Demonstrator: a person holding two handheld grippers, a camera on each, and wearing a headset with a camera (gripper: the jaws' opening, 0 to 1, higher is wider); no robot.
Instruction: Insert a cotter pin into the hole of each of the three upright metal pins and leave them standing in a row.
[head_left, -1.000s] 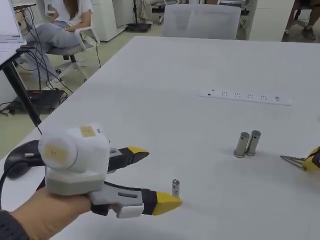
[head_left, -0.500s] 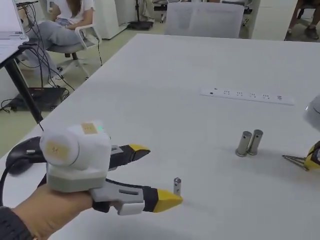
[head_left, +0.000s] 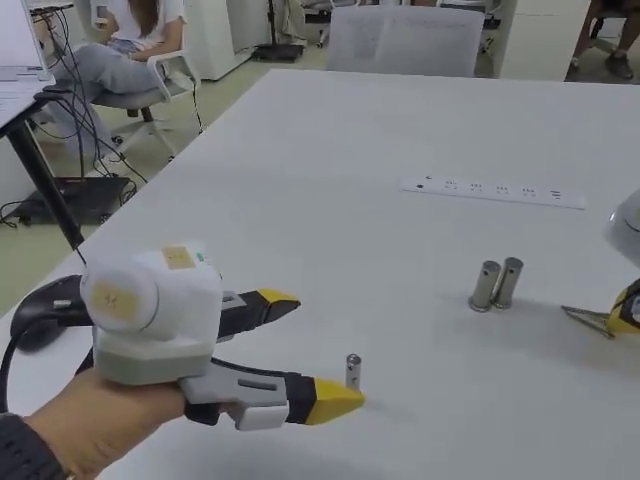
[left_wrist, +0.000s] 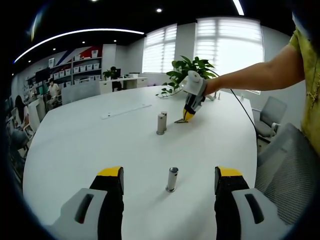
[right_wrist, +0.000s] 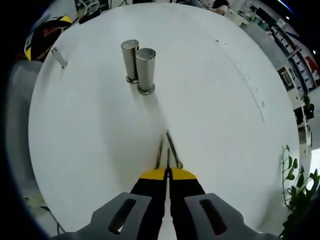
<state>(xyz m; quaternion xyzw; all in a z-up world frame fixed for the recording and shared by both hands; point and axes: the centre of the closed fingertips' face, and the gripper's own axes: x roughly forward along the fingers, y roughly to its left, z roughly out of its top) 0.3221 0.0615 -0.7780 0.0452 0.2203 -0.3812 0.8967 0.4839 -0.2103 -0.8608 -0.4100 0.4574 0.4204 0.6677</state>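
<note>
Left gripper (head_left: 330, 352) was seen low at the near-left of the white table (head_left: 330, 170), jaws spread wide, nothing gripped. A single pin (head_left: 352, 371) was found upright just beside the tip of the nearer jaw, apart from it. In the left gripper view the single pin (left_wrist: 172, 179) was framed between the two jaws of the left gripper (left_wrist: 170, 172), roughly centred and touched by neither.

A pin pair (head_left: 498, 285) was seen upright further right on the table, well apart from the single pin. The two were stood side by side, touching or nearly so; actual contact could not be settled.

Right gripper (head_left: 628, 312) was cut off by the right edge of the head view, near the pin pair. In the right gripper view the right gripper (right_wrist: 167, 172) was seen clamped tight on a small bunch of cotter pins (right_wrist: 167, 147), thin legs fanned forward from the tips and pointed toward the pin pair (right_wrist: 138, 62). The count of cotter pins could not be told. From the left gripper view the right gripper (left_wrist: 187, 116) was seen angled down at the table, cotter pins (left_wrist: 180, 120) just beside the pin pair (left_wrist: 161, 122) but apart from it.

A power strip (head_left: 493, 191) was laid flat beyond the pin pair, well apart.
</note>
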